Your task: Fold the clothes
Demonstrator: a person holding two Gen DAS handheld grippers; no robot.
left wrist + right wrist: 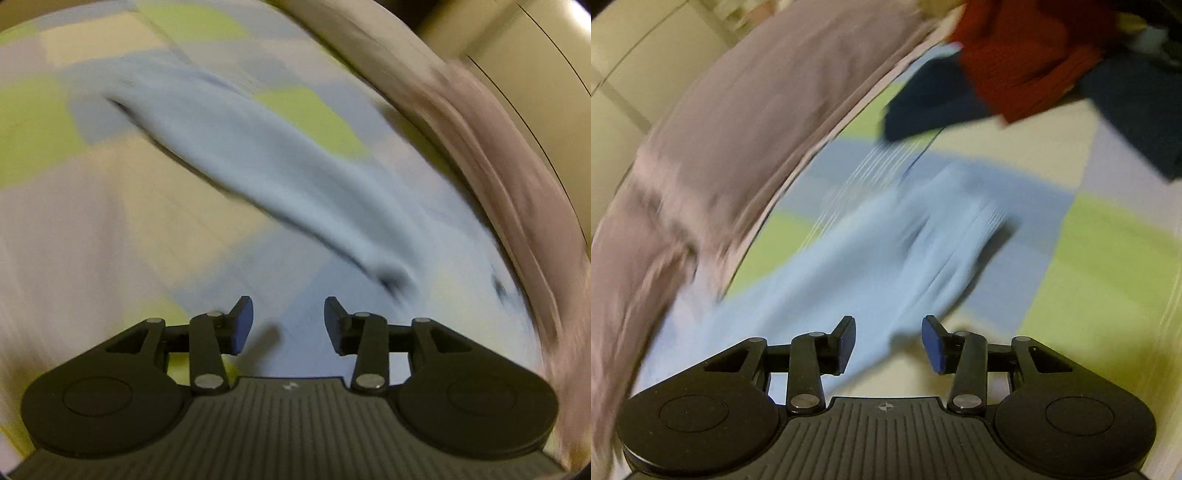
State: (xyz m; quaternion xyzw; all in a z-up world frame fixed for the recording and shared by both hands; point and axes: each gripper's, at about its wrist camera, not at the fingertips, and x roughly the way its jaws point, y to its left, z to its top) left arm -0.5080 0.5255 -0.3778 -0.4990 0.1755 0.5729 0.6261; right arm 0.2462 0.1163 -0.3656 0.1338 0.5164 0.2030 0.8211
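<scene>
A light blue garment [266, 162] lies stretched diagonally across a bed sheet patterned in blue, green and cream [92, 192]; the view is motion-blurred. My left gripper [289, 317] hovers above the sheet, short of the garment's near end, jaws apart with nothing between them. In the right wrist view the same light blue garment [871, 266] lies bunched on the sheet [1108, 266], its ribbed end toward the upper right. My right gripper [888, 334] is over the garment's near part, jaws apart, pads not pressing on the cloth.
A mauve quilt or pillow [731, 122] runs along the bed's edge, seen also as a mauve band [491, 147]. A red knit garment [1023, 55] and dark navy clothes [931, 107] are piled at the far side. Pale cupboard fronts [524, 62] stand beyond.
</scene>
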